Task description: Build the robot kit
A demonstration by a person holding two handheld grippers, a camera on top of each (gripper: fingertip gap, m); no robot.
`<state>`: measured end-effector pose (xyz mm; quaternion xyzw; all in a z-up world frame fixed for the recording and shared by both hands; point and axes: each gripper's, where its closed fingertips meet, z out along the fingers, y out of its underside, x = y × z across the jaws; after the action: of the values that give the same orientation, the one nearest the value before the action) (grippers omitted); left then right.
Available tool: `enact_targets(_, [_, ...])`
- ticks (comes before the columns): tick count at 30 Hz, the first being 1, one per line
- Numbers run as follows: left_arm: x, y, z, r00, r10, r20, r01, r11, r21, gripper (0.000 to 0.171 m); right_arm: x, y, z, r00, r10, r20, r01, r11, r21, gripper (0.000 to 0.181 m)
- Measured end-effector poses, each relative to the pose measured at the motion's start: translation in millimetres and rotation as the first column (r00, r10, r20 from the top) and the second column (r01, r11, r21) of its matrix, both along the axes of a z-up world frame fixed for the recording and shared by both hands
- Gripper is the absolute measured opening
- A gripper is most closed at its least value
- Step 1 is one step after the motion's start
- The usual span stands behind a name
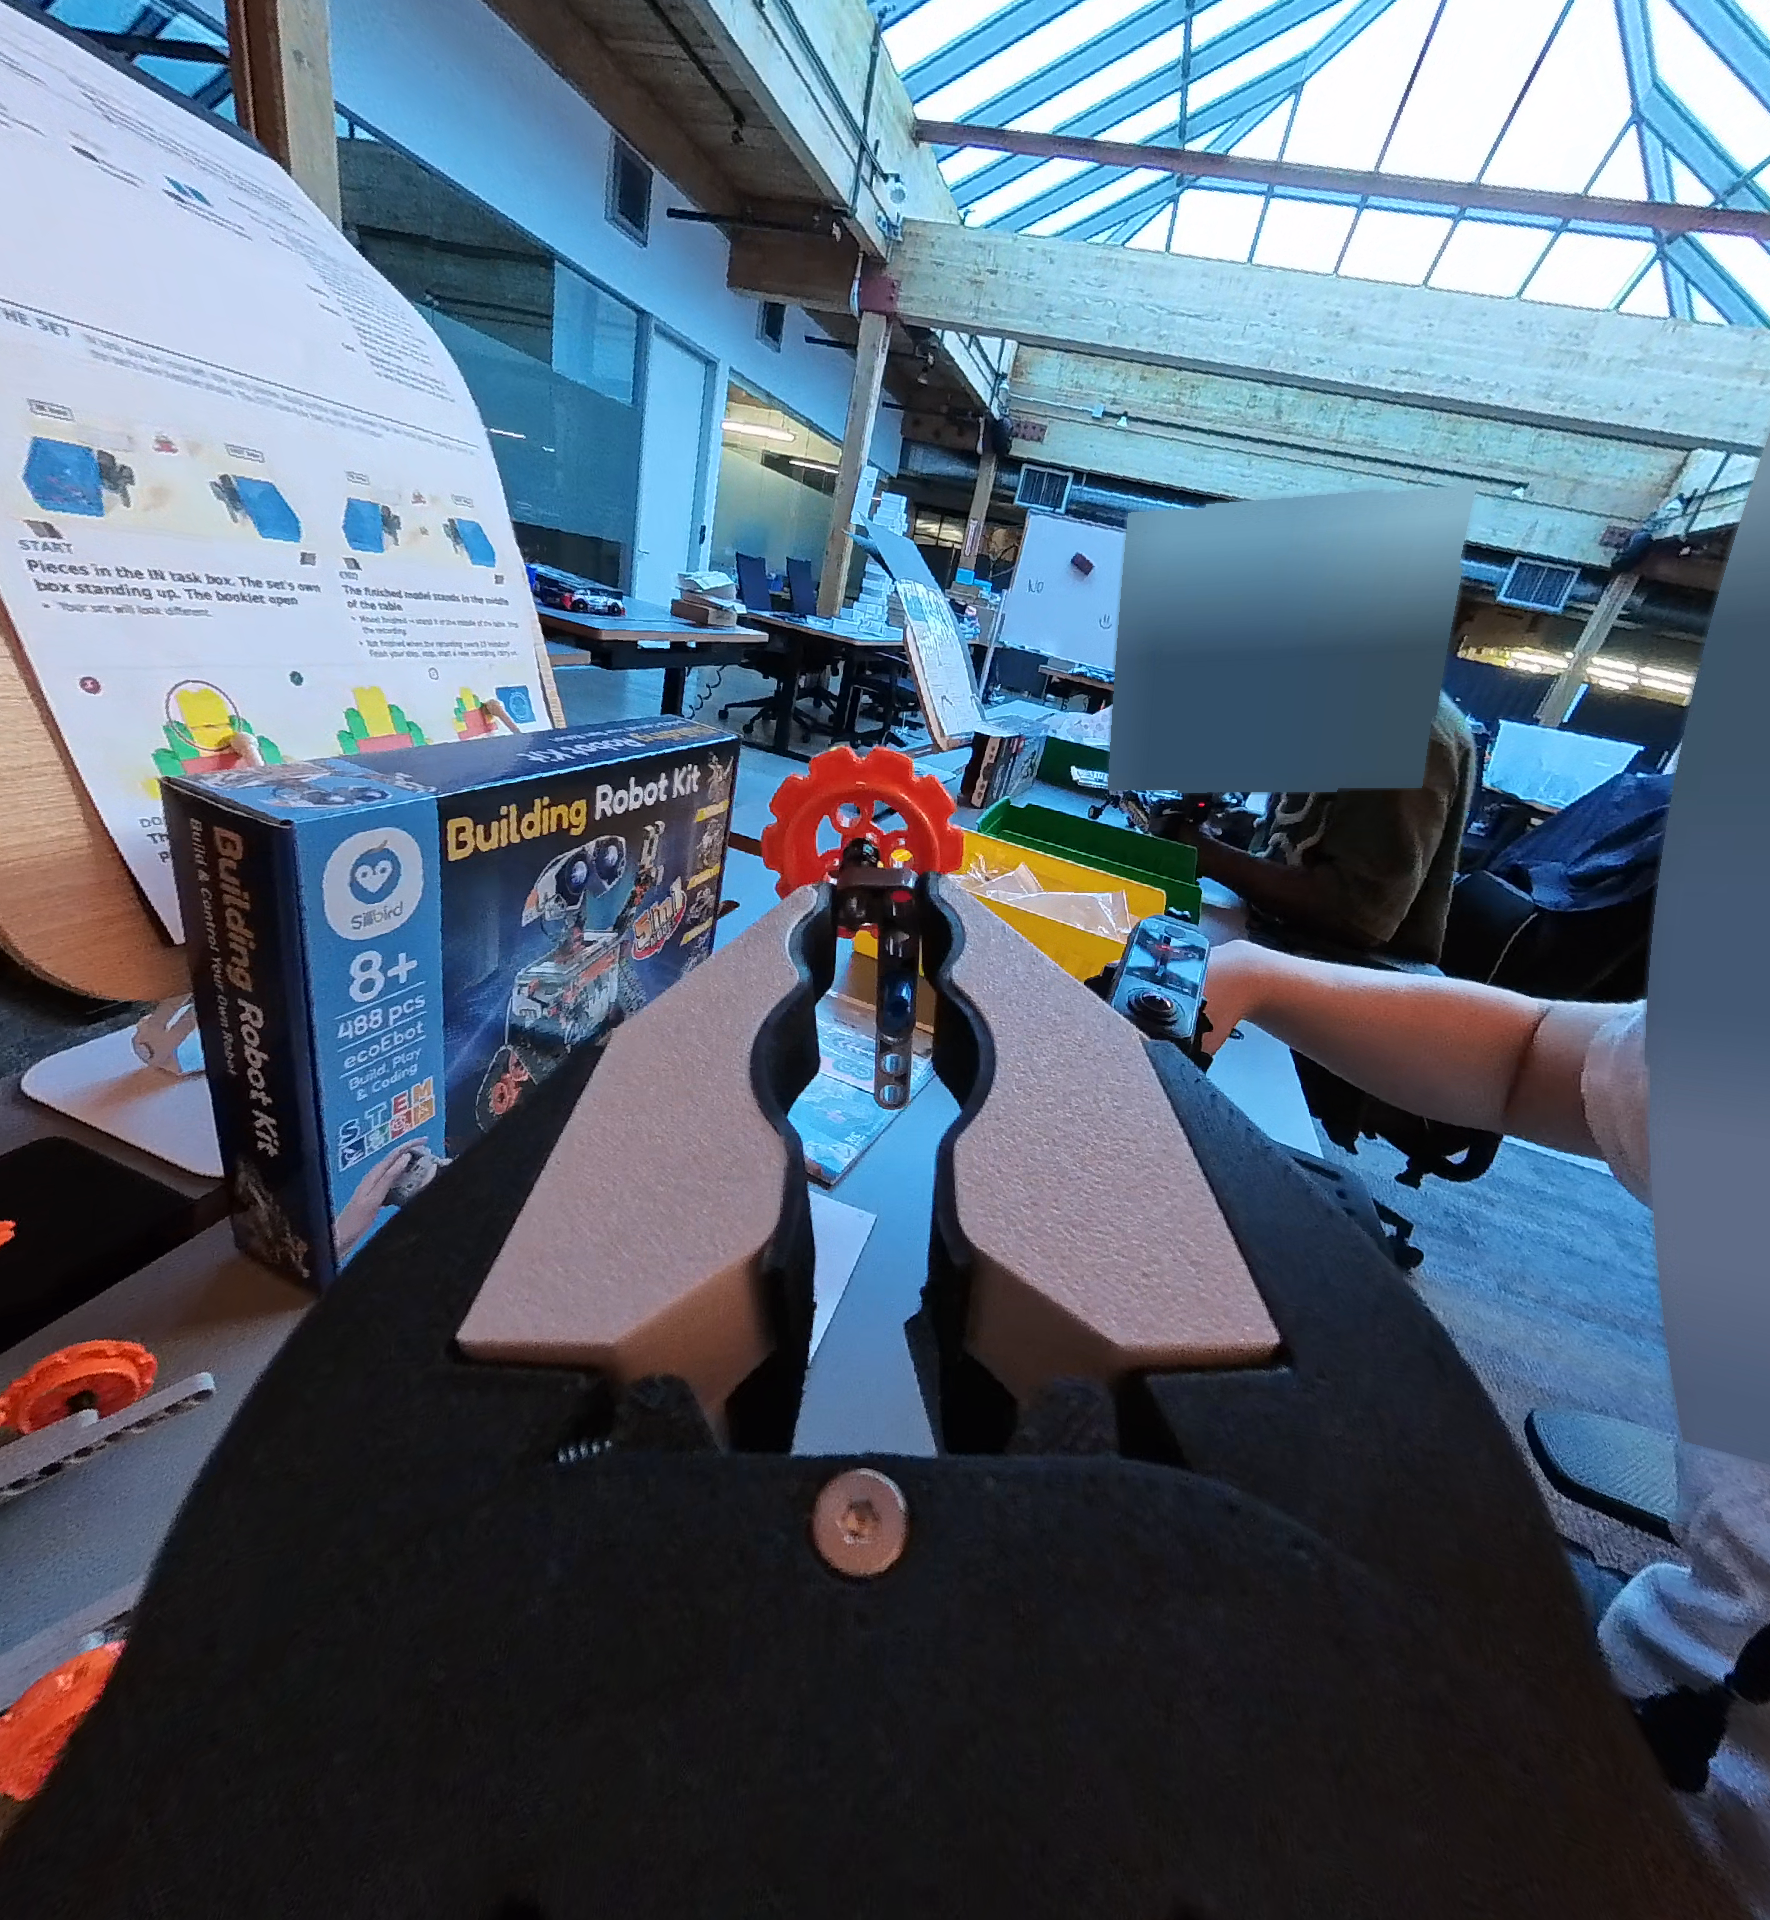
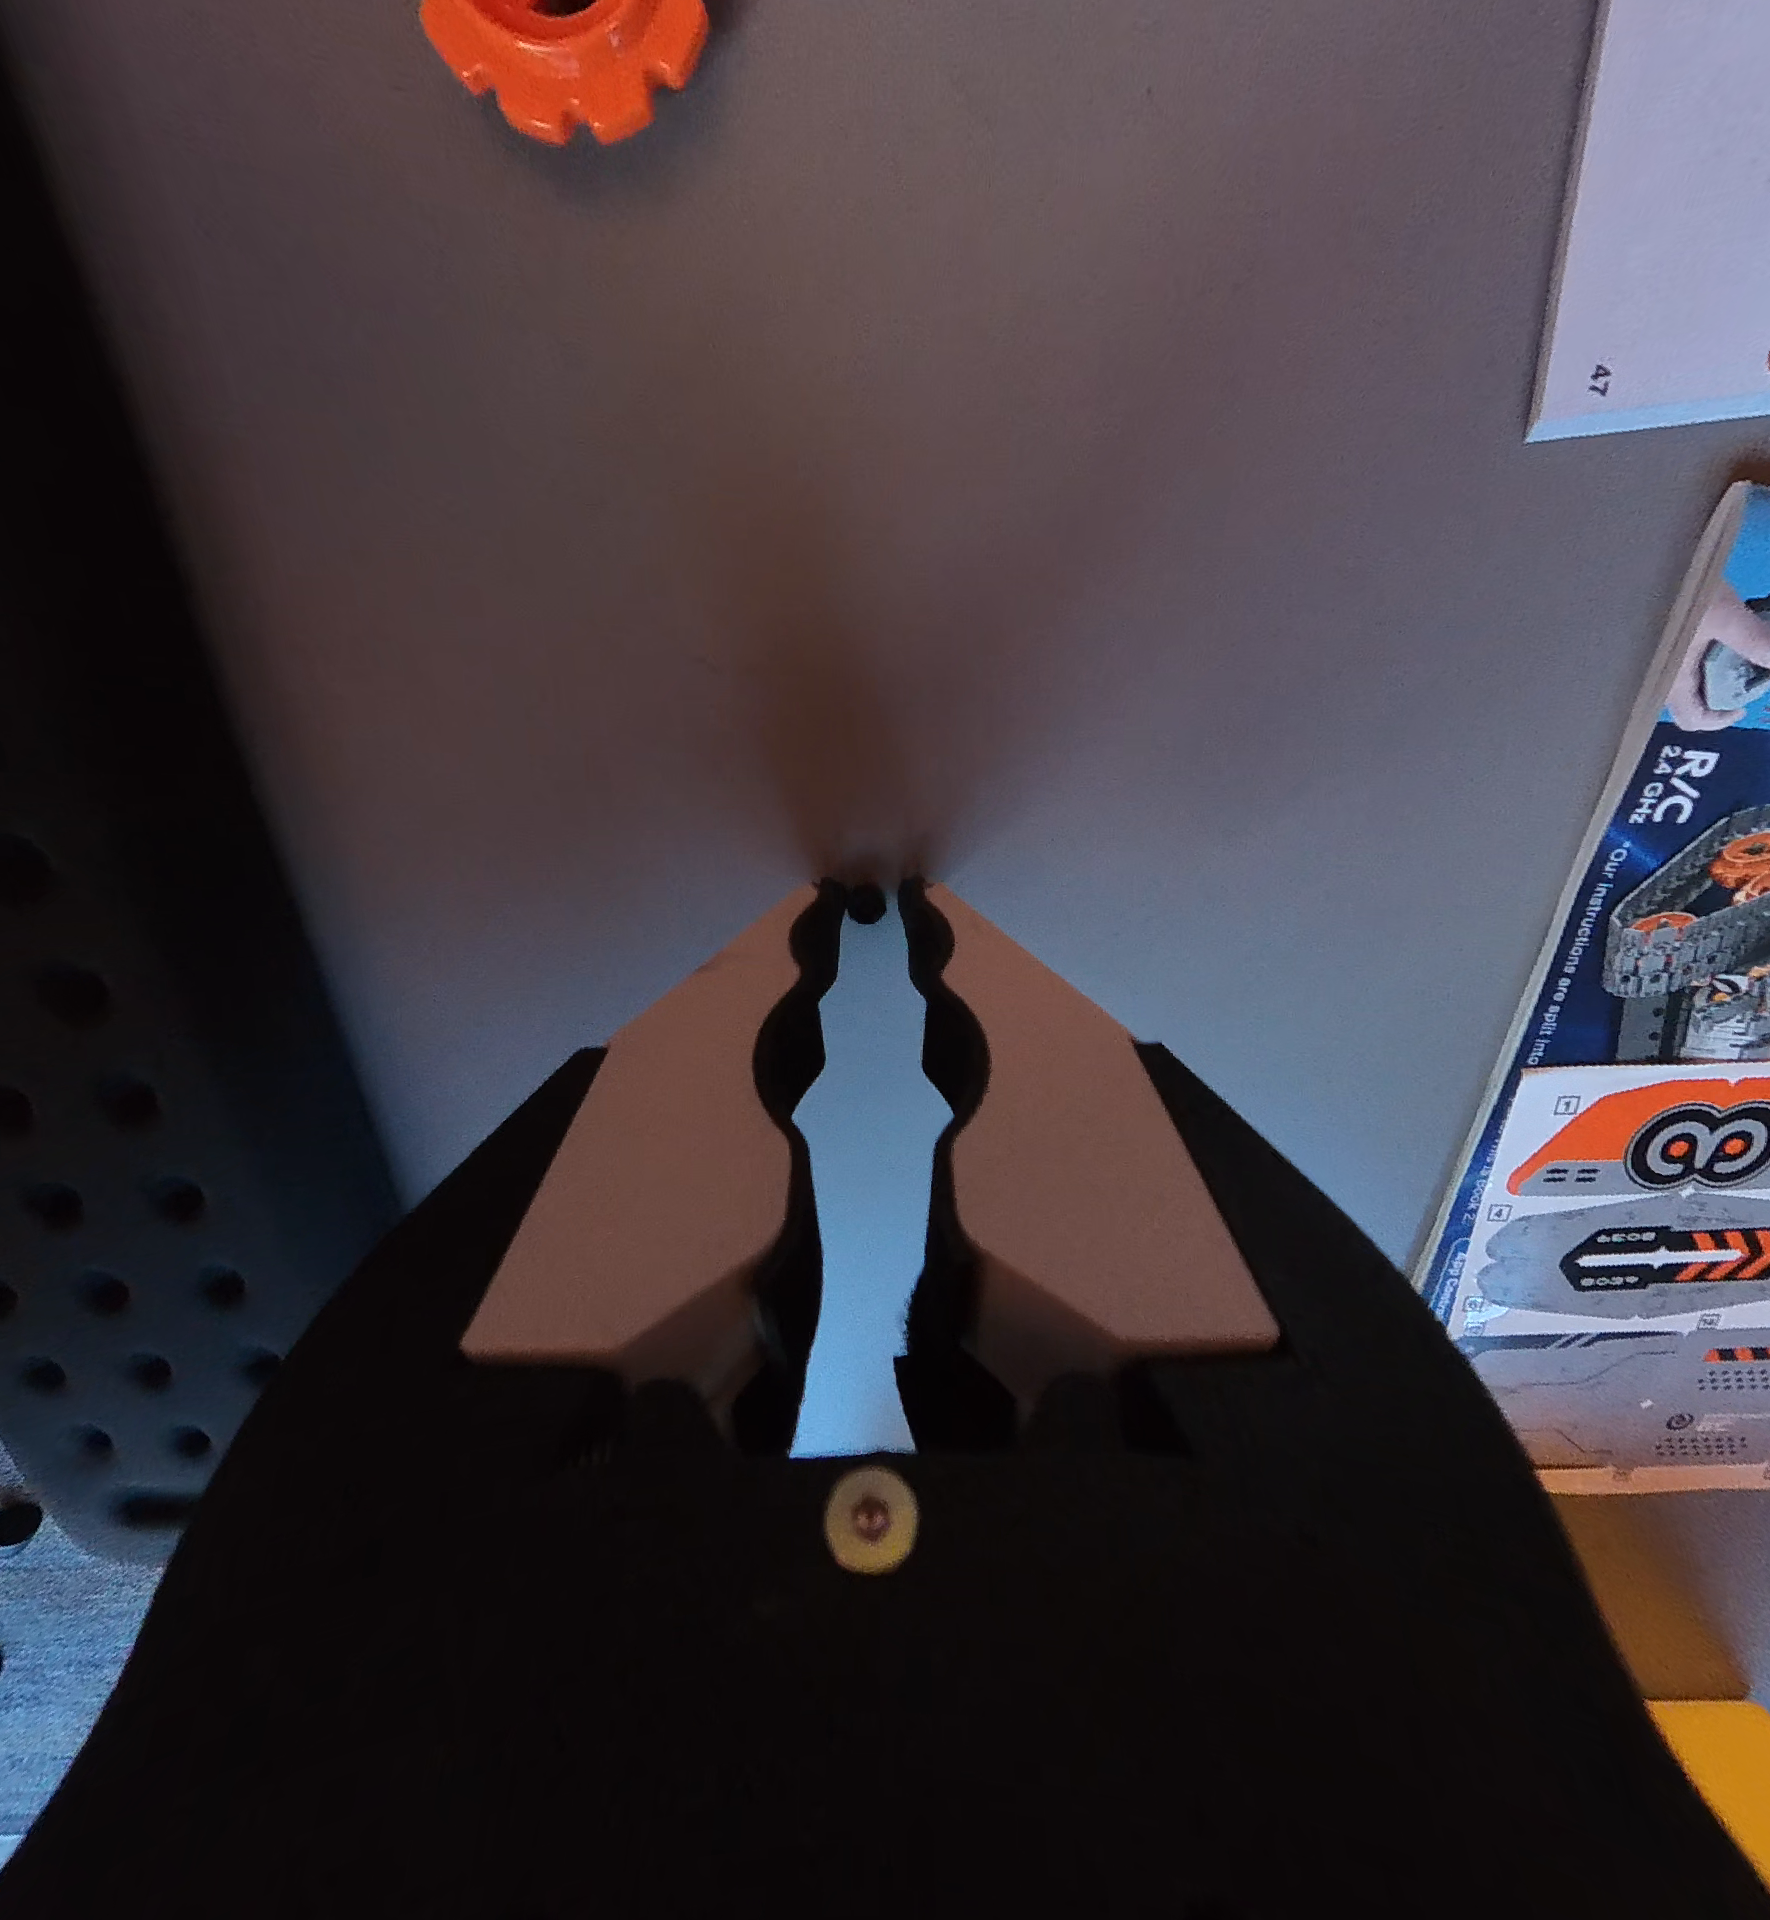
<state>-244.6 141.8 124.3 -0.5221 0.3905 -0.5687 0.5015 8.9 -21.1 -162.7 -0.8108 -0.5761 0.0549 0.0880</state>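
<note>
While the left gripper is clamping a small assembly above the worktop, its jaws are standing nearly together on a dark grey perforated plastic beam that is hanging down between the fingers. An orange toothed plastic gear wheel is sitting on the beam's upper end, just beyond the fingertips. This assembly is looking light and rigid, with hard, smooth plastic that could slip or pivot in the grip; holding the flat beam near the gear seems the surest place. Behind it, a blue cardboard kit box is standing toward the far left of the grey worktop, with a white printed instruction sheet leaning behind it.

The right gripper is pointing down at the bare grey worktop, its tips almost touching the surface. Its jaws are standing slightly apart around a tiny black round piece; whether they are pinching it I cannot tell. A second orange toothed gear is lying well apart toward the far edge, and a printed booklet is lying at the right edge.
</note>
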Motion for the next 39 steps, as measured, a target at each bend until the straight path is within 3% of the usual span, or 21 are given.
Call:
enact_targets(30, [3, -5, -6, 1.000, -0.006, 0.003, 0.006, 1.000, -0.009, 0.012, 4, -1, -1, 0.999, 0.012, 0.045, -0.013, 1.000, 0.018, 0.006])
enact_targets(35, [10, -6, -9, 1.000, -0.023, -0.019, 0.022, 1.000, -0.011, 0.012, 4, 5, 3, 0.998, 0.066, 0.014, -0.068, 0.983, 0.169, 0.006])
enact_targets(39, [23, -9, -13, 0.997, -0.061, -0.038, 0.060, 0.998, -0.013, 0.012, -3, 6, 23, 0.992, 0.077, -0.096, -0.042, 0.947, 0.318, 0.005])
